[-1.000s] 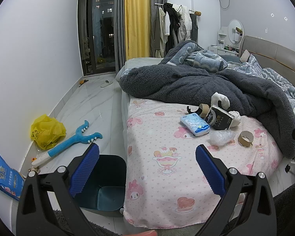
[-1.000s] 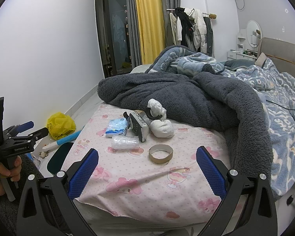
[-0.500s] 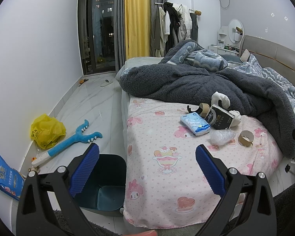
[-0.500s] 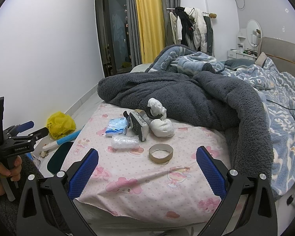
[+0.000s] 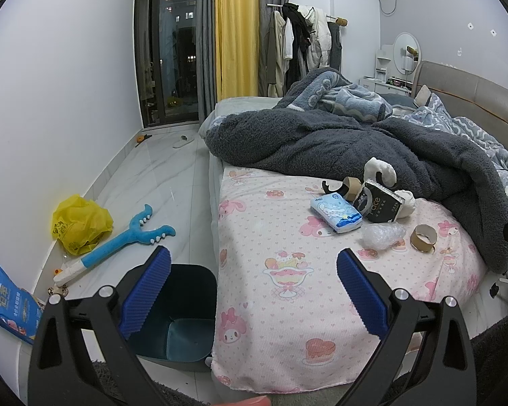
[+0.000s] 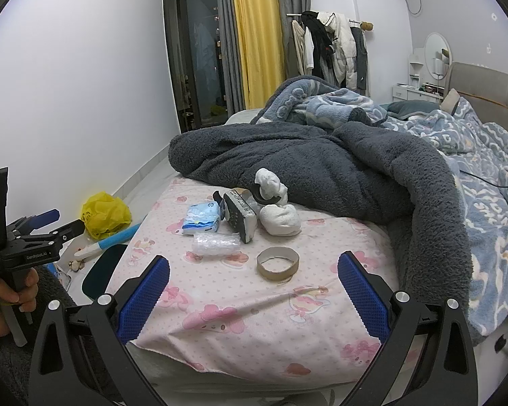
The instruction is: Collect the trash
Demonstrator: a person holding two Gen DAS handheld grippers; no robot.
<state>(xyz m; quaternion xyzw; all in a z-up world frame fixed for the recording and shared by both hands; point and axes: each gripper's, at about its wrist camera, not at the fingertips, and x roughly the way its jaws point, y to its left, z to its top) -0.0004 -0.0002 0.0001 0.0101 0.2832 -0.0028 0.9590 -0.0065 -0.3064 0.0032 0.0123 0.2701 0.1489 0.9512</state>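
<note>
Trash lies on the pink bedsheet [image 6: 220,308]: a cardboard tape ring [image 6: 277,263] [image 5: 422,238], a clear crumpled plastic wrap [image 6: 215,243] [image 5: 382,235], a blue tissue pack [image 6: 200,218] [image 5: 335,211], a black box [image 6: 239,216] [image 5: 379,202] and white crumpled wads [image 6: 279,218]. A dark teal bin [image 5: 183,314] stands on the floor beside the bed. My left gripper [image 5: 254,291] is open and empty above the bin and bed edge. My right gripper [image 6: 254,296] is open and empty, short of the tape ring.
A dark grey blanket [image 6: 321,165] is heaped behind the trash. On the floor lie a yellow plastic bag [image 5: 79,225], a blue claw toy [image 5: 125,240] and a blue snack packet [image 5: 8,302]. The wall runs along the left.
</note>
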